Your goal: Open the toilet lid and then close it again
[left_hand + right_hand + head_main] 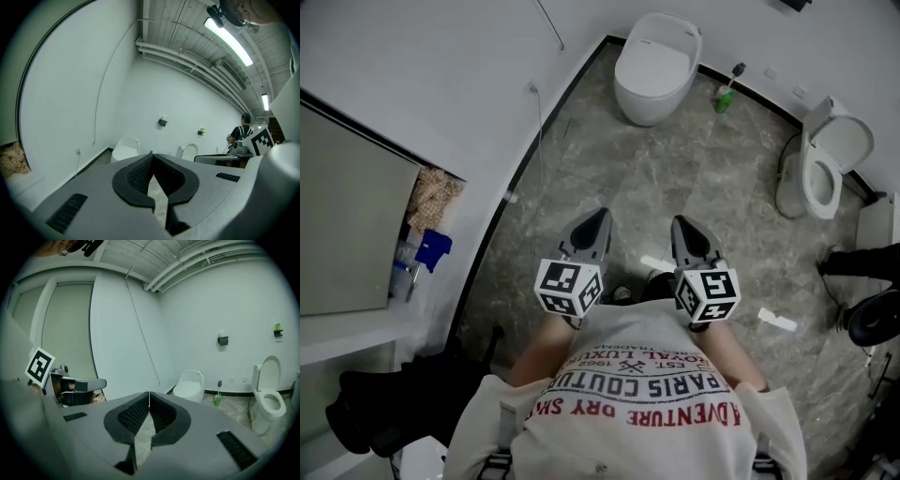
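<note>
From the head view, the left hand-held gripper [596, 221] and the right hand-held gripper [684, 229] are held side by side in front of the person's chest, both pointing out over the grey stone floor [712, 187]. Well ahead, against the curved wall, stands a closed toilet [654, 66] with its lid down. To the right stands a second, open toilet [825, 169] with its lid raised. A green bottle [725, 97] sits on the floor between them, nearer the closed one. Both toilets are well apart from the hand-held grippers.

In the left gripper view, the left hand-held gripper [152, 155] has its jaws together at the tips with nothing between them. Beyond it the closed toilet [125, 147] shows against the white wall, and the open toilet [189, 151] further right. A person [241, 132] stands far off at the right edge, too small to tell what they are doing.

In the right gripper view, the right hand-held gripper [149, 395] is likewise drawn together at the tips and empty. The closed toilet [191, 384] lies ahead, with the green bottle [217, 399] just beside it. The open toilet [268, 404] is at the right.
</note>
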